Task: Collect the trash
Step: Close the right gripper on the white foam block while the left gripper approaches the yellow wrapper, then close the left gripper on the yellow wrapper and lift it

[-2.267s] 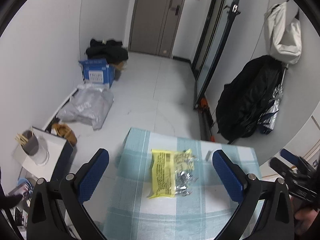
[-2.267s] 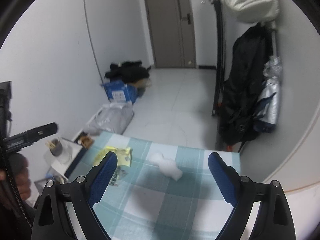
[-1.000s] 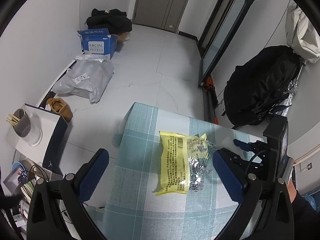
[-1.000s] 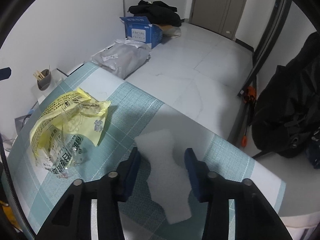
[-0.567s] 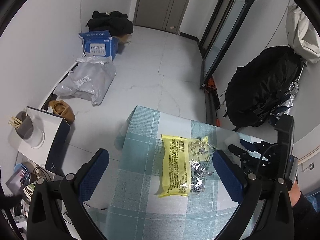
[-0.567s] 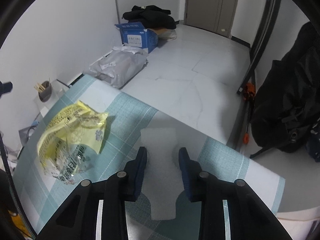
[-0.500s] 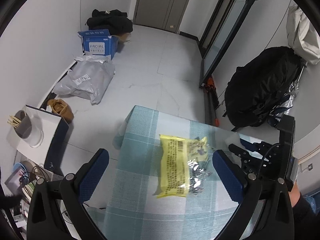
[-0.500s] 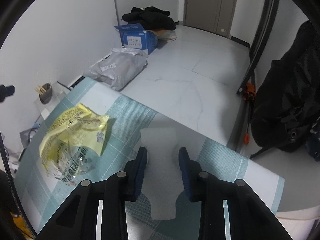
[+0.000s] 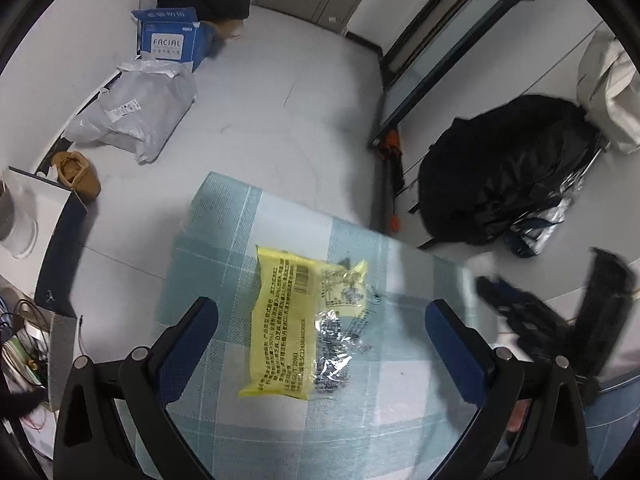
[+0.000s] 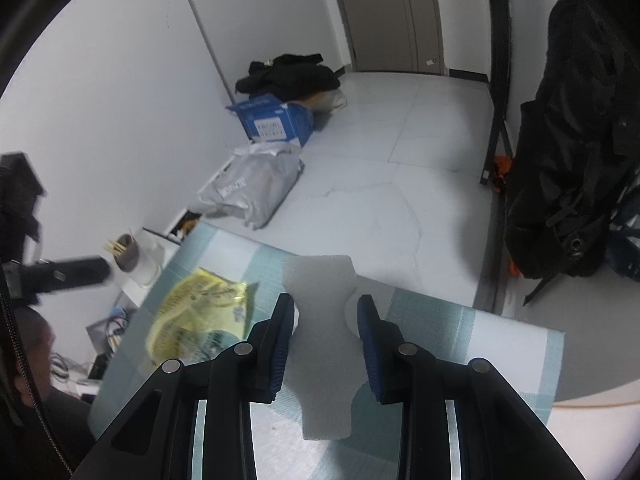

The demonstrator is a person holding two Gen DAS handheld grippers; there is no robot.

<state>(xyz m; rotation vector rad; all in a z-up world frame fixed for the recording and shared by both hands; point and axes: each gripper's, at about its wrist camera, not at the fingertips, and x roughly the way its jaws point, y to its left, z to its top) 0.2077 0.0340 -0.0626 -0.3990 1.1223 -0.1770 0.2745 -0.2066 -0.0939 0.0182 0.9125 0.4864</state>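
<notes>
Crumpled yellow plastic wrapper (image 9: pixel 304 322) lies flat on the teal checked tablecloth (image 9: pixel 224 216), dead ahead between the left gripper's (image 9: pixel 320 334) wide-spread fingers, long axis running away from it. Right gripper (image 10: pixel 325 334) clamps the white foam piece (image 10: pixel 322 300), lifted clear.

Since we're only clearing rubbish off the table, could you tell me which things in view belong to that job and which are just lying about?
Part of the job:
- white foam piece, clamped in the right claw
- yellow wrapper on the table, between the open left claw

Just lying about:
- blue box
- grey mailing bag
- black backpack
- cup of sticks
</notes>
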